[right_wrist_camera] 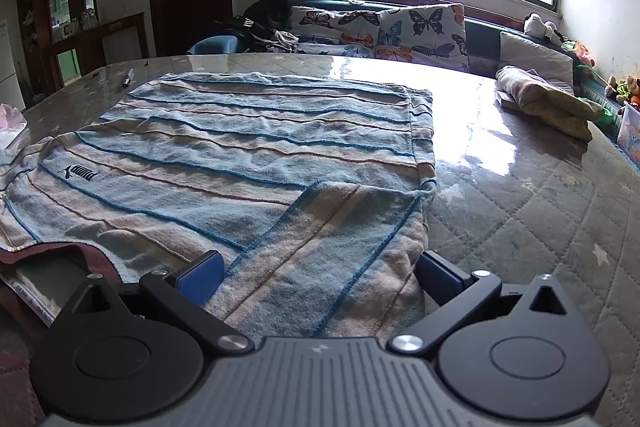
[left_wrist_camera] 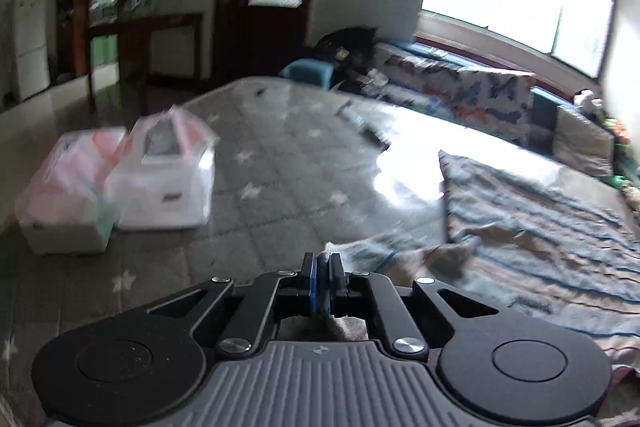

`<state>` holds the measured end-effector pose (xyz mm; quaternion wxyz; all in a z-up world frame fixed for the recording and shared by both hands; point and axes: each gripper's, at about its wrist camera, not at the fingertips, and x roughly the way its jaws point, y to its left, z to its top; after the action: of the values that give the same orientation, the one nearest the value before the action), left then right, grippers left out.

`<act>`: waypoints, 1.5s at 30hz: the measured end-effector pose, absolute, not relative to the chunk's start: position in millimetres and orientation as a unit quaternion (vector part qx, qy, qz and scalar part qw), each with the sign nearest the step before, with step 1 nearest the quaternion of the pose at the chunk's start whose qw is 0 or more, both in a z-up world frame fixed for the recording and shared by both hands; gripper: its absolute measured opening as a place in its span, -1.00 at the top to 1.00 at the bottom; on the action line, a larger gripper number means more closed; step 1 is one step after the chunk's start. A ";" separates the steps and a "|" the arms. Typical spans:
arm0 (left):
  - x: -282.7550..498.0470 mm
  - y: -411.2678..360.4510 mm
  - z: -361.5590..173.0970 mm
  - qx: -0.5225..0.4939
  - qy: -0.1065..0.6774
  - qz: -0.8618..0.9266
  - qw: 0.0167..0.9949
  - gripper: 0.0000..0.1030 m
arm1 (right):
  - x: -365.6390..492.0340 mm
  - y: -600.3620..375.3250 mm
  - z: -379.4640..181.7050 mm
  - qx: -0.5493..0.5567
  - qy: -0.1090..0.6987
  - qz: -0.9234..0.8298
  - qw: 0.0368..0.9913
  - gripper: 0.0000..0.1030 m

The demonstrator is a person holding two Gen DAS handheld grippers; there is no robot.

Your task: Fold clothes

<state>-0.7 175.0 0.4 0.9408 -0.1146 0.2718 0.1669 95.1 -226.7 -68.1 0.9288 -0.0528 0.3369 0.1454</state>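
Note:
A blue and beige striped shirt (right_wrist_camera: 256,147) with a dark logo lies spread flat on the quilted table (right_wrist_camera: 520,207). One sleeve is folded across its near right part. My right gripper (right_wrist_camera: 320,275) stands wide open over that sleeve, with one blue pad on each side of the cloth and neither pressing on it. In the left wrist view the shirt (left_wrist_camera: 540,211) stretches away to the right. My left gripper (left_wrist_camera: 323,267) is shut on a thin edge of the shirt's cloth, which shows pinched between the blue pads.
Two clear plastic boxes (left_wrist_camera: 120,183) stand on the table to the left. A pen (right_wrist_camera: 129,77) lies near the far left edge. A folded bundle of cloth (right_wrist_camera: 540,99) rests at the far right. A sofa with butterfly cushions (right_wrist_camera: 400,31) runs behind the table.

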 end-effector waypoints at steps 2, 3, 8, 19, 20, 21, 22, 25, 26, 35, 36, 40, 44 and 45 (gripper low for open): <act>-4.0 167.4 9.0 -0.101 0.256 0.142 0.951 0.88 | 95.4 -226.7 -68.3 -0.053 0.337 0.145 0.929 -1.00; -6.4 161.4 13.9 -0.095 0.246 0.122 0.957 0.88 | 95.4 -226.7 -68.3 -0.052 0.337 0.145 0.929 -1.00; -11.2 123.4 26.6 -0.062 0.228 0.017 0.972 0.88 | 95.4 -226.7 -68.5 -0.052 0.337 0.146 0.929 -1.00; -2.7 74.3 5.9 -0.022 0.279 -0.108 0.954 0.67 | 95.1 -227.1 -68.5 -0.051 0.337 0.146 0.929 -1.00; -3.5 73.9 6.5 -0.022 0.279 -0.114 0.953 0.55 | 95.1 -227.2 -68.5 -0.051 0.337 0.146 0.929 -1.00; -4.4 73.4 7.1 -0.022 0.279 -0.121 0.952 0.47 | 95.1 -227.3 -68.5 -0.051 0.337 0.146 0.929 -1.00; -6.5 74.7 9.0 -0.020 0.274 -0.124 0.954 0.32 | 95.1 -227.2 -68.5 -0.051 0.337 0.146 0.929 -1.00; -7.0 81.5 13.8 -0.022 0.260 -0.126 0.957 0.29 | 95.0 -227.2 -68.4 -0.051 0.337 0.146 0.929 -1.00; -4.7 84.3 14.3 -0.022 0.260 -0.119 0.958 0.29 | 95.0 -227.2 -68.4 -0.050 0.337 0.146 0.929 -1.00; 46.5 109.3 -4.3 -0.032 0.312 -0.027 0.949 0.73 | 95.1 -227.4 -68.5 -0.050 0.337 0.146 0.929 -1.00; 51.7 110.5 -6.7 -0.030 0.314 -0.022 0.949 0.74 | 95.0 -227.4 -68.5 -0.050 0.337 0.146 0.929 -1.00; 71.0 109.3 -17.7 -0.008 0.327 -0.016 0.945 0.75 | 95.0 -227.3 -68.7 -0.050 0.337 0.146 0.929 -1.00; 79.6 100.5 -28.9 0.024 0.338 -0.029 0.940 0.73 | 95.0 -227.7 -68.6 -0.049 0.337 0.146 0.929 -1.00; 79.9 98.2 -30.9 0.033 0.338 -0.030 0.940 0.73 | 95.0 -227.7 -68.6 -0.049 0.337 0.146 0.929 -1.00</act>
<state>79.9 98.2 -30.9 0.9401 0.0331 0.3379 -0.0301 95.0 -227.7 -68.5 0.9287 -0.0493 0.3372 0.1464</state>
